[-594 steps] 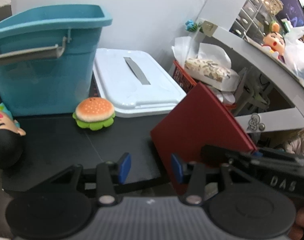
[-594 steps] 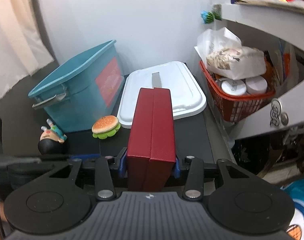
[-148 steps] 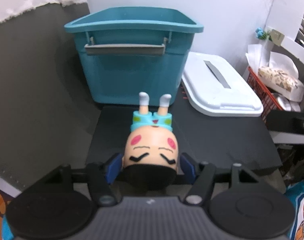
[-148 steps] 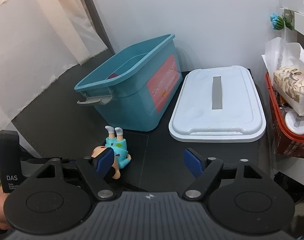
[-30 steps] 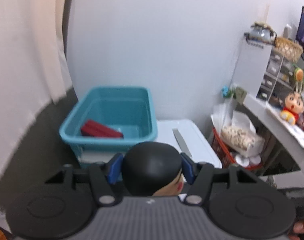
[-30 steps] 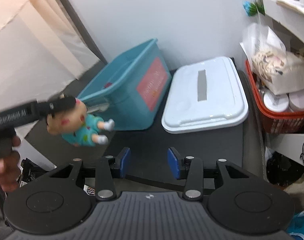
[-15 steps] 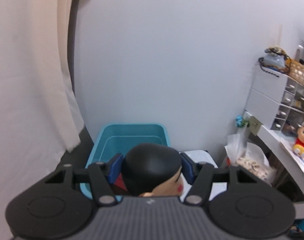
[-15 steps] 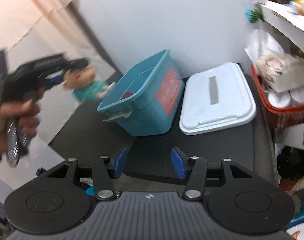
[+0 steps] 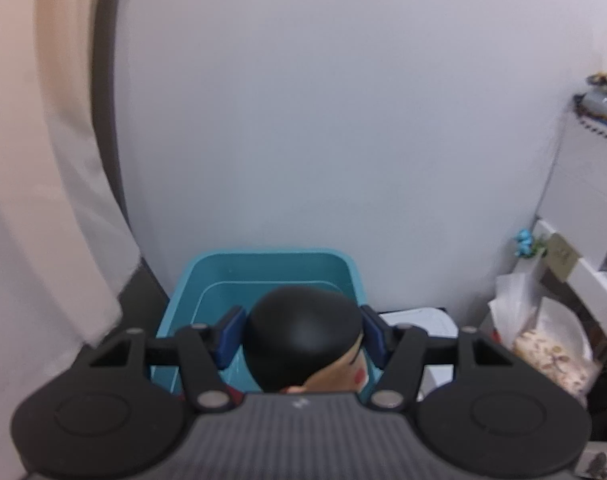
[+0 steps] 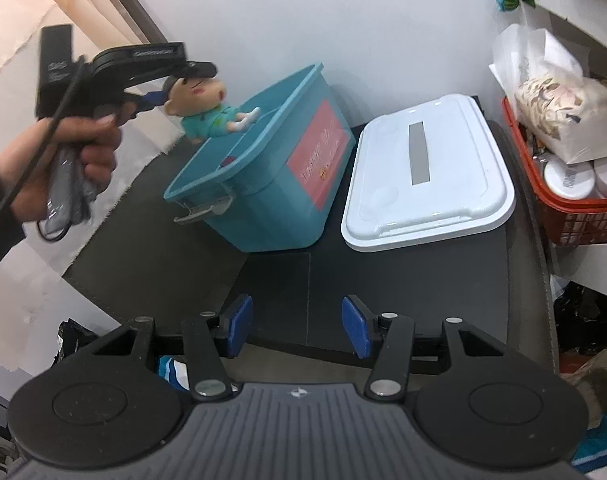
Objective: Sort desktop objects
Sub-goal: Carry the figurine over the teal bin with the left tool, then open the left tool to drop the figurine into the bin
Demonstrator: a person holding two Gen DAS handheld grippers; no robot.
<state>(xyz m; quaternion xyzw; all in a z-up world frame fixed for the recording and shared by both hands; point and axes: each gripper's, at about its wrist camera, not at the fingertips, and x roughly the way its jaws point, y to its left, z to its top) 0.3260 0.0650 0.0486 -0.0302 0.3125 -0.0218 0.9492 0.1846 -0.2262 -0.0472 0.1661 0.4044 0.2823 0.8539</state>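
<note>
- Clearly, your left tongs (image 9: 301,335) gripped the doll (image 9: 303,346) by its head, up over the teal bin (image 10: 263,184).
- Right tongs (image 10: 297,326) hung wide, holding nothing, above the bench (image 10: 403,292).
- Next, I judged, you needed to lower, then release.

The left gripper (image 9: 301,338) has carried the doll (image 10: 205,106) up off the black mat, and now holds it above the teal bin (image 10: 263,184). The burger toy and red box have left the mat.
</note>
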